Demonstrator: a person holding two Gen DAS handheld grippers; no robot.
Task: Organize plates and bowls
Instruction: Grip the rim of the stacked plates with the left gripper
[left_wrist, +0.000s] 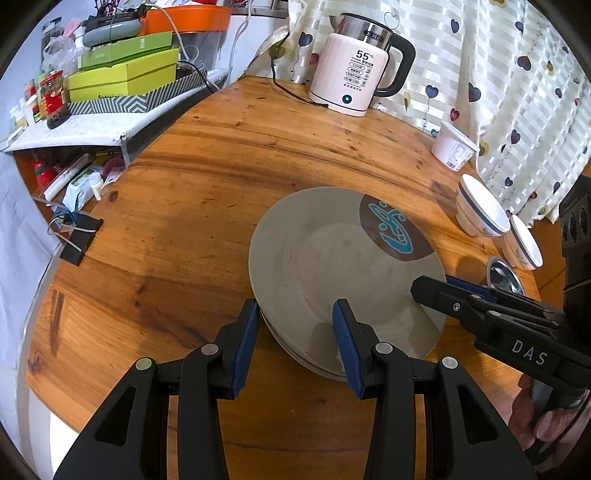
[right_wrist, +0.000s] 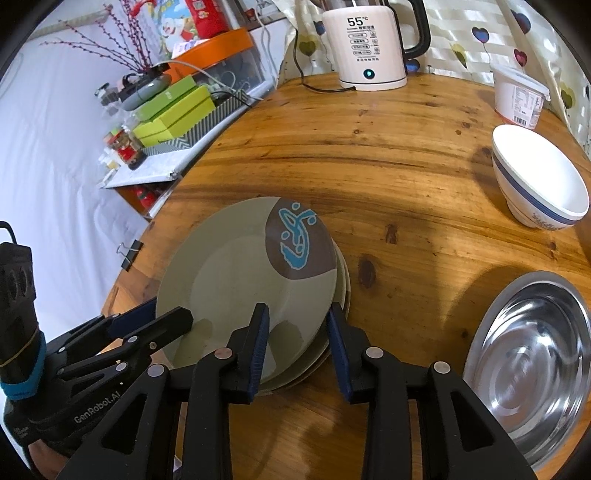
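The wooden table (right_wrist: 388, 177) carries a stack of plates (left_wrist: 332, 258) directly ahead of both my grippers, the top one tilted and not yet seated flat on those beneath. My left gripper (left_wrist: 295, 339) and right gripper (right_wrist: 297, 343) each stand with jaws apart astride the near rim of that stack, clamped on nothing. I judge the plates nearly gathered, while the steel dish (right_wrist: 532, 362) beside my right gripper and the white bowls (left_wrist: 480, 210) further right remain unsorted.

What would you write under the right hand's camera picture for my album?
Both open grippers, right gripper and left gripper, straddle the rim of the green fish plate on a stack.
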